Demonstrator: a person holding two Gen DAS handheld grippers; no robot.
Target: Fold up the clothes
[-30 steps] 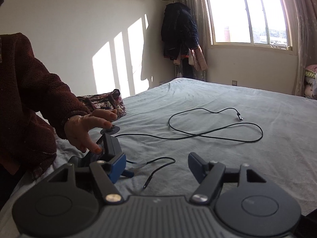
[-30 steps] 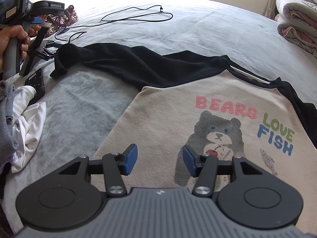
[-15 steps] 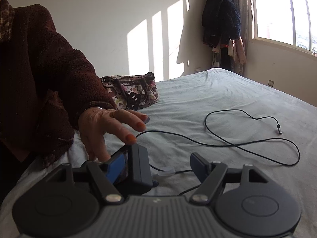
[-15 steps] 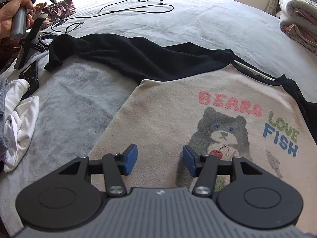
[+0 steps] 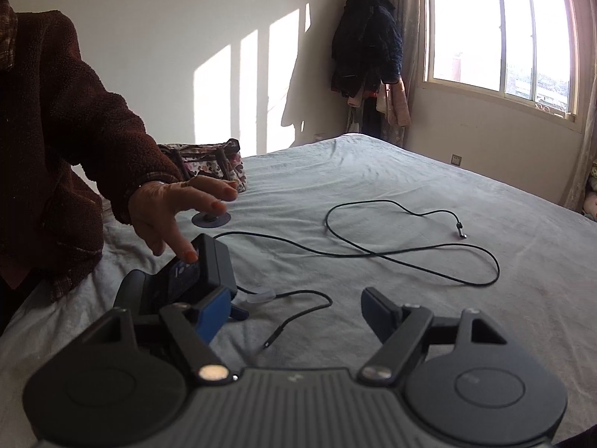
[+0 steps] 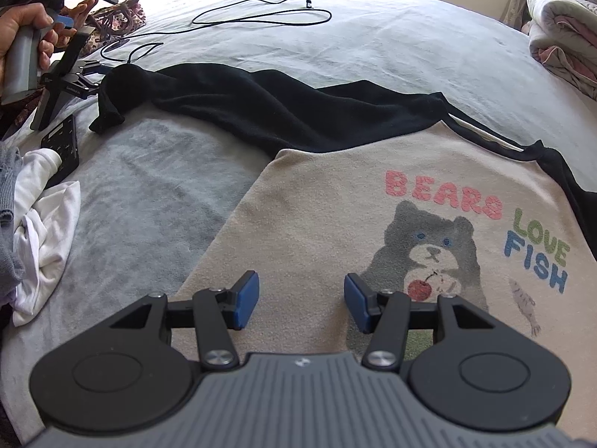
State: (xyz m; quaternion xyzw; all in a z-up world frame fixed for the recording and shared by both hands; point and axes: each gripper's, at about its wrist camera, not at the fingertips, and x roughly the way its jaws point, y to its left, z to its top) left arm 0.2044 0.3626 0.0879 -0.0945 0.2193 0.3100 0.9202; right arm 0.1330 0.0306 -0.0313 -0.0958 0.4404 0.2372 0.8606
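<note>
A beige sweatshirt (image 6: 317, 224) with a bear print and black sleeves (image 6: 261, 108) lies face up on the grey bed (image 6: 391, 44). One sleeve stretches out to the left. My right gripper (image 6: 301, 291) hovers open over the sweatshirt's lower front, with nothing between its blue pads. My left gripper (image 5: 294, 304) points across the bed, away from the sweatshirt. Its jaws are opening and only bare sheet shows between them. Just past its left finger (image 5: 214, 315), a person's bare hand (image 5: 168, 205) touches a black device (image 5: 209, 265).
A black cable (image 5: 410, 257) loops over the sheet, with a flowered bag (image 5: 209, 160) behind it. White and grey clothes (image 6: 41, 224) are heaped at the left edge beside a black keypad (image 6: 61, 142). Folded bedding (image 6: 563, 30) lies far right.
The left view swung left and then back right, while the hand stayed at the black device. The left jaws stand slightly wider. The right gripper has hardly moved.
</note>
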